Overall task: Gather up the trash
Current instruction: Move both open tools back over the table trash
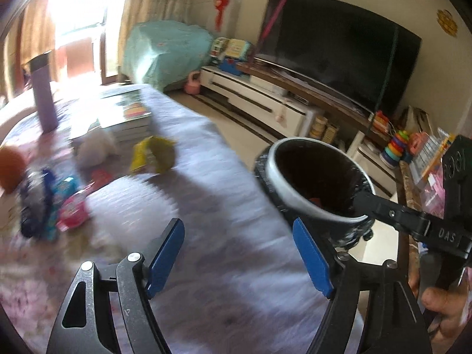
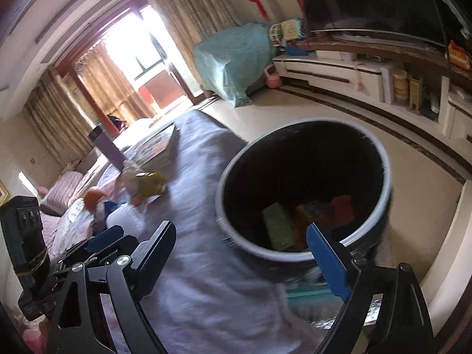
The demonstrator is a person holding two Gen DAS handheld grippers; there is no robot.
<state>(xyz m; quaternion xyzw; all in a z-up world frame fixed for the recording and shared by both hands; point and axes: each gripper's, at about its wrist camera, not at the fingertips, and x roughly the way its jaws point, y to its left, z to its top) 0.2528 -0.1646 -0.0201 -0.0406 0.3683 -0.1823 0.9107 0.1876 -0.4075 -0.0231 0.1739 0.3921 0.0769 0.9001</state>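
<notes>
Both the left gripper (image 1: 237, 252) and right gripper (image 2: 244, 253) stand wide and empty over the table (image 1: 206, 153), the crumpled yellow wrapper (image 1: 153, 155) lying farther off, likely light and soft, best pinched at a raised fold.

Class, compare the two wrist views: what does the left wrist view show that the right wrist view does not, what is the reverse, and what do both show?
Only the left wrist view shows the pink packet on the table and the stacking-ring toy near the television.

Only the right wrist view shows down into the trash bin, where a green wrapper and a red wrapper lie.

Both show the bin, the yellow wrapper on the purple tablecloth, the purple bottle, the book stack, and both tools, the left tool and right tool, open and empty.
</notes>
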